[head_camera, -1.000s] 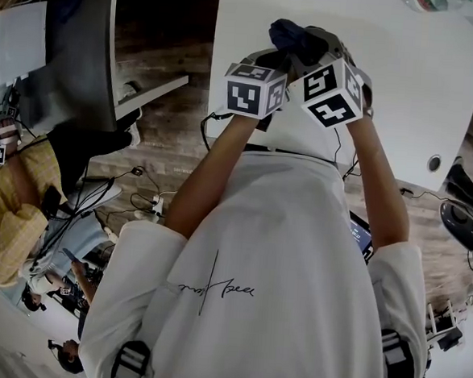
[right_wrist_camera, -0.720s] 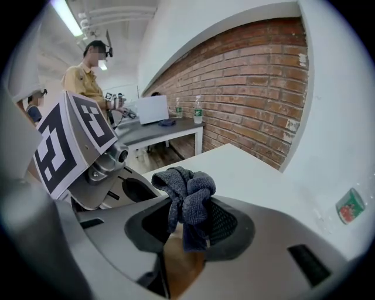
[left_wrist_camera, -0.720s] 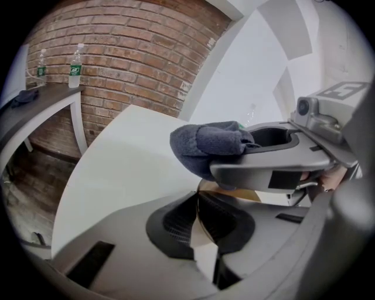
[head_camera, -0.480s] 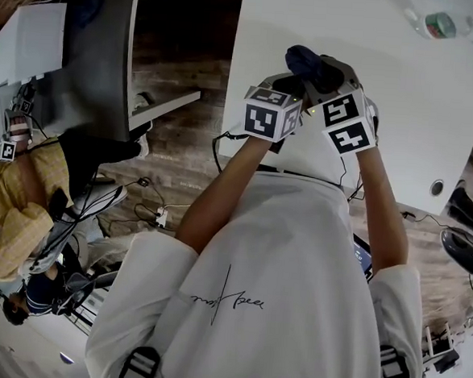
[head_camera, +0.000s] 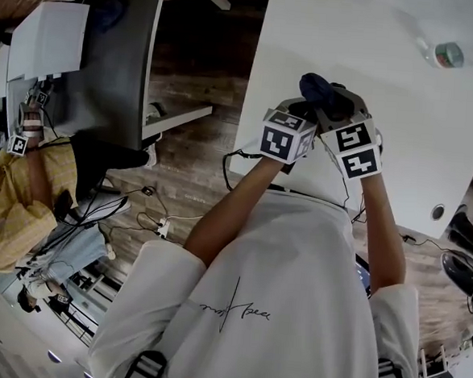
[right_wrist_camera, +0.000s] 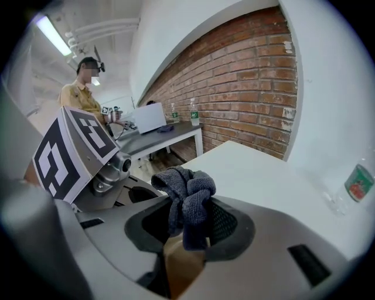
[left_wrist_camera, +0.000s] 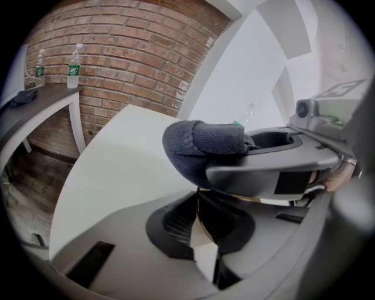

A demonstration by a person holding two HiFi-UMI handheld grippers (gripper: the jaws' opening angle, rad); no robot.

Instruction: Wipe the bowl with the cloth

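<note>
Left gripper view showed the left tongs (left_wrist_camera: 199, 225) clamped on the thin rim of what looked like a tan bowl (left_wrist_camera: 204, 253). Just beyond that rim, over the white tabletop (left_wrist_camera: 117, 170), the right tongs (right_wrist_camera: 187, 231) pinched a bunched dark-blue terry cloth (left_wrist_camera: 196, 149).

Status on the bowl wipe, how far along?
Done: right tool clamps the dark cloth; left tool pinches a thin tan rim, apparently the bowl. In hand: cloth lies against that tan piece, tools together over the white table. Left: wiped extent can't be judged; bowl mostly hidden.
</note>
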